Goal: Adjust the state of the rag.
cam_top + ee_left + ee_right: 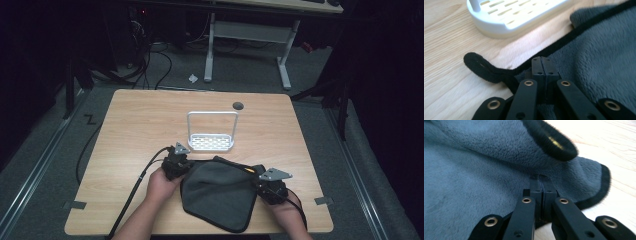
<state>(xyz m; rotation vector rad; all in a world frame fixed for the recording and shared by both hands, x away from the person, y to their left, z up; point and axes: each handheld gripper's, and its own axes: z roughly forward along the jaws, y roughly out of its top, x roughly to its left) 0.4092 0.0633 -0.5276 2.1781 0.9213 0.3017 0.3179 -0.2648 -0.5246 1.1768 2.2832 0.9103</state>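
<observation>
A dark grey fleece cloth (220,192) with a black hem lies rumpled on the near half of the wooden table (130,130). My left gripper (186,166) sits at the cloth's left top corner. In the left gripper view its jaws (541,61) are shut on the cloth (599,50) at the hem, beside a black hanging loop (477,65). My right gripper (256,182) is at the cloth's right edge. Its jaws (541,178) are shut, with their tips sunk into a fold of the cloth (474,170) under a curled black hem (554,142).
A white slotted rack (211,142) with a tall wire hoop stands just beyond the cloth, close to the left gripper; its base (511,17) is near the hem. A grey grommet (238,105) sits at the table's far edge. Cables (125,200) trail off the front left.
</observation>
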